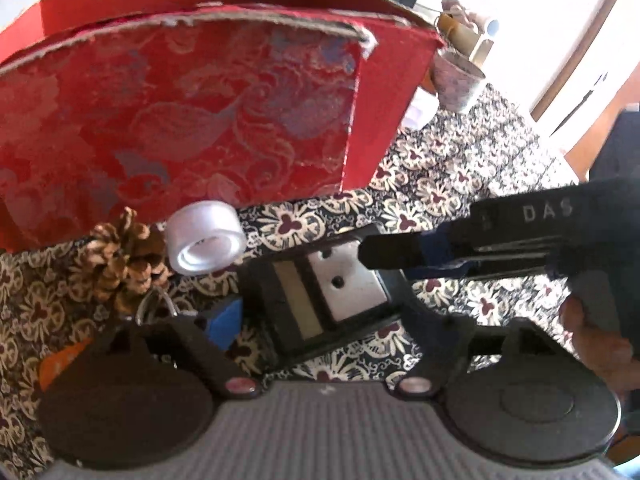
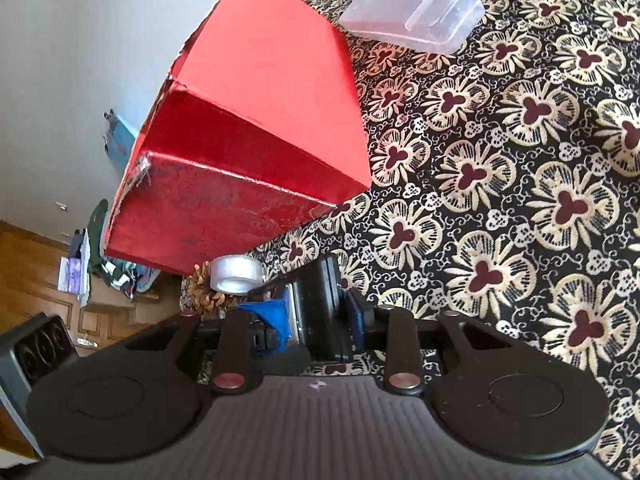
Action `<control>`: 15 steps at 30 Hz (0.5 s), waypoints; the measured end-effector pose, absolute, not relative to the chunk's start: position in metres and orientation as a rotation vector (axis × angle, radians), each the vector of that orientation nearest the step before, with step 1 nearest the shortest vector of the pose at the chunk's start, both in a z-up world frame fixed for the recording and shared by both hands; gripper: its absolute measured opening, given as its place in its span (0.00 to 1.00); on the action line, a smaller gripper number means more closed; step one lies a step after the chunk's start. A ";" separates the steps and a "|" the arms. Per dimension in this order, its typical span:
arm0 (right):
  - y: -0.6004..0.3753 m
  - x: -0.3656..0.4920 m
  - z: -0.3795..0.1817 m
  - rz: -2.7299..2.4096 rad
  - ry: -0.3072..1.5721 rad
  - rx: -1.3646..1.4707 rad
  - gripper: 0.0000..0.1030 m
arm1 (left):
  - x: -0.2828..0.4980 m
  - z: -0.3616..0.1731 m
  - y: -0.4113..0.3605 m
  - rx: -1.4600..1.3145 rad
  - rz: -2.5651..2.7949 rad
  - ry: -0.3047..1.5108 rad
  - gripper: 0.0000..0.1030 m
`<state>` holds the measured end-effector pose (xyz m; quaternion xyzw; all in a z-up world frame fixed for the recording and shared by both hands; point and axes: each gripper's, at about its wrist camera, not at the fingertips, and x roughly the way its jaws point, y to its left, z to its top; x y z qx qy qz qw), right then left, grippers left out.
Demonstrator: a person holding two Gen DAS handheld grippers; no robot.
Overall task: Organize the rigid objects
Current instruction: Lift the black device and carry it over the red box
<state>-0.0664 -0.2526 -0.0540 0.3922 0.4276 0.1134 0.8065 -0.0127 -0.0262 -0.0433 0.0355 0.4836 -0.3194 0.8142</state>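
surface: a black cloth with cream and maroon flowers [image 2: 520, 184] is covering the table.
red box: a red box [image 1: 180, 112] with a brocade-patterned face is standing at the back, its torn upper edge showing.
black device: a flat black device with a silver panel [image 1: 332, 292] is lying on the cloth in front of the box, between both grippers.
tape roll: a clear tape roll [image 1: 206, 242] is sitting just beside the device, near the box's foot.
pine cone: a pine cone [image 1: 120, 260] is resting beside the tape roll, close to touching.
left gripper: the left gripper [image 1: 320, 344] is hovering low over the device; whether its tongs are spread or pressed, cannot tell.
right gripper: the right gripper [image 2: 320, 328] is reaching in, its tongs pinching the device by one end.
clear tub: a clear plastic tub [image 2: 416, 12] is lying tipped well behind the box.
patterned cup: a patterned cup [image 1: 456, 80] is standing by the box's far corner.
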 end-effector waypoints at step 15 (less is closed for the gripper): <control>-0.297 -0.105 -0.007 0.140 0.751 0.829 0.13 | -0.016 -0.016 -0.064 0.102 -0.799 0.970 0.71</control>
